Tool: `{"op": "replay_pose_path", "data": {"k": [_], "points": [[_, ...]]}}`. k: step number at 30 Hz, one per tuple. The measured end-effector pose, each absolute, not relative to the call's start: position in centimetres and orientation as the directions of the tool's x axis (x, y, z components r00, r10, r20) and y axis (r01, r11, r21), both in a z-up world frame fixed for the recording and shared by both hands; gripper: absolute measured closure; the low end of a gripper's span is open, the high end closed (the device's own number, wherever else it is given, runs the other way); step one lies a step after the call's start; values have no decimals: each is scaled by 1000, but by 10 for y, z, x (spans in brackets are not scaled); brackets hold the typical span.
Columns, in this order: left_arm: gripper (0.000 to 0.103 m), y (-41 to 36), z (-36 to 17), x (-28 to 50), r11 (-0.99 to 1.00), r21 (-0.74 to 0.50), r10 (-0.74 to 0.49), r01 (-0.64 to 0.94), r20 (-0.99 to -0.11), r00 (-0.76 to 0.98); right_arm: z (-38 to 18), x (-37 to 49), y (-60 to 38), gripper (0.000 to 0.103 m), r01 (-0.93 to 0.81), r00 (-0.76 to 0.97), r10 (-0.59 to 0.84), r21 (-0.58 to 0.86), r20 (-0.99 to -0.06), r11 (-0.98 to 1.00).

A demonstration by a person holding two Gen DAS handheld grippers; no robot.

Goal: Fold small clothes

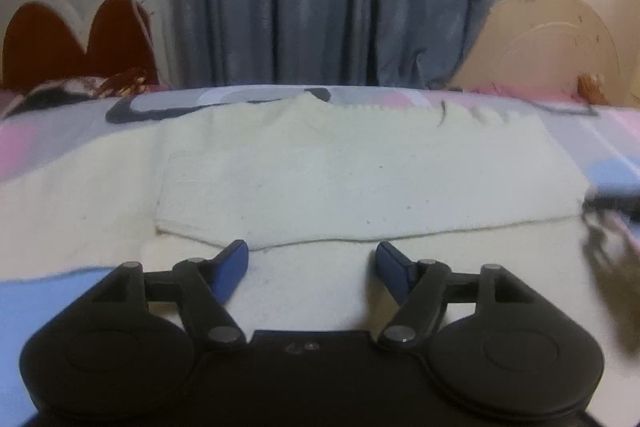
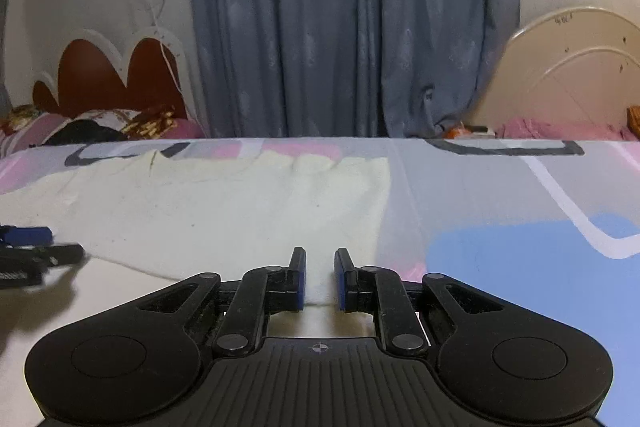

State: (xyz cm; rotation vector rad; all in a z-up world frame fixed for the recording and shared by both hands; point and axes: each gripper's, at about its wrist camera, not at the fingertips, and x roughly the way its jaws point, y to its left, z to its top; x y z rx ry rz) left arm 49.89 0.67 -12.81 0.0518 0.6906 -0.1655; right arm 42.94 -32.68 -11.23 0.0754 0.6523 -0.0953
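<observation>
I see a cream knit garment (image 1: 320,163) lying flat on the bed's patterned sheet (image 2: 520,211), one layer folded over another so that a fold edge runs across in front of my left claw (image 1: 312,259). Left claw: blue pads spread wide, nothing between them, both tips hovering low over the lower cream layer just short of that fold edge. Right claw (image 2: 320,267): pads parallel with a narrow gap, gripping nothing that I can make out; it sits at the garment's right-hand edge, cream fabric showing in the gap and to its left, bare sheet to its right. In the right wrist view the left claw shows blurred at the far left. Blue-grey curtain (image 2: 360,27) behind the bed.
</observation>
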Motion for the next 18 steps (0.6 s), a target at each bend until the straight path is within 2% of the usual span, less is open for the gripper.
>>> {"op": "replay_pose_path", "data": {"k": [1, 6, 9, 12, 14, 16, 18], "points": [[36, 10, -125, 497, 987, -24, -138, 159, -635, 760, -119, 433, -325, 88, 126, 758, -81, 23, -647, 992], [37, 31, -117, 488, 995, -35, -98, 96, -597, 796, -105, 422, -322, 88, 131, 805, -81, 43, -588, 990], [41, 51, -117, 493, 995, -82, -96, 58, -609, 787, -108, 427, -322, 88, 155, 794, -90, 57, -601, 986], [40, 64, -114, 494, 995, -94, -78, 27, -593, 801, -111, 430, -319, 88, 165, 785, -98, 54, -612, 985], [40, 73, -118, 502, 991, -135, -91, 11, -608, 789, -118, 435, -325, 88, 206, 746, -139, 27, -651, 978], [40, 80, -125, 512, 990, -142, -83, -12, -643, 761, -120, 433, -330, 88, 237, 748, -143, 59, -648, 970], [43, 81, -123, 511, 990, -137, -69, -26, -643, 763, -118, 428, -328, 88, 239, 744, -155, 42, -650, 970]]}}
